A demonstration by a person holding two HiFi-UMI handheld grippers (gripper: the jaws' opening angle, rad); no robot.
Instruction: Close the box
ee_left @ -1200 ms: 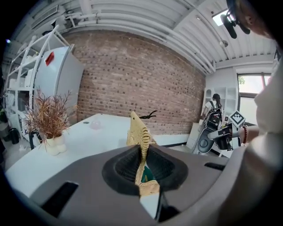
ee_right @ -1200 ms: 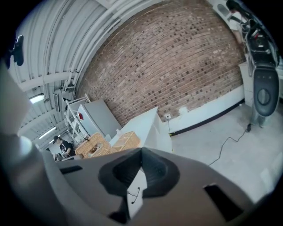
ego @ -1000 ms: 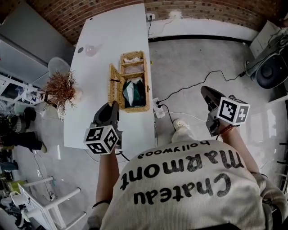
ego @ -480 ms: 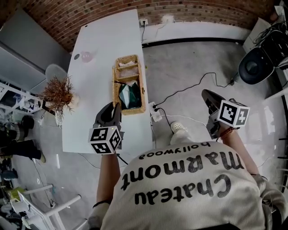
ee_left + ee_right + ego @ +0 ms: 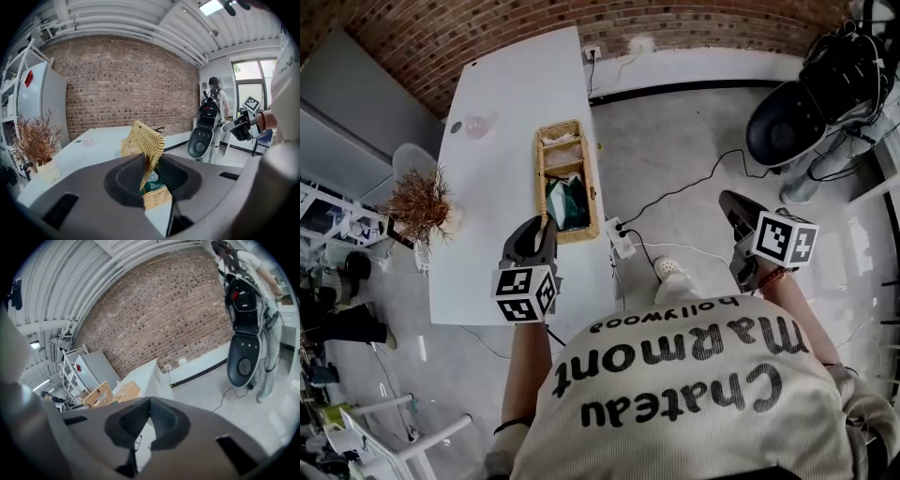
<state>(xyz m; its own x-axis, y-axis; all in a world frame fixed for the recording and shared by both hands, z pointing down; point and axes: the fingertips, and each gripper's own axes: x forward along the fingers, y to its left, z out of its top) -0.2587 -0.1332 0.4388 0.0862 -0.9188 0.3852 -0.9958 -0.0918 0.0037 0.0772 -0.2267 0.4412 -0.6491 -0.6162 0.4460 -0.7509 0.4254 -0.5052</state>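
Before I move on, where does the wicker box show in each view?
Head view: wicker box just left of centre, on the white table.
Left gripper view: wicker box dead centre and low, its lid tilted up.
Right gripper view: wicker box small, at lower left, on the table.
Shared landmark: the white table with the brick wall behind it.
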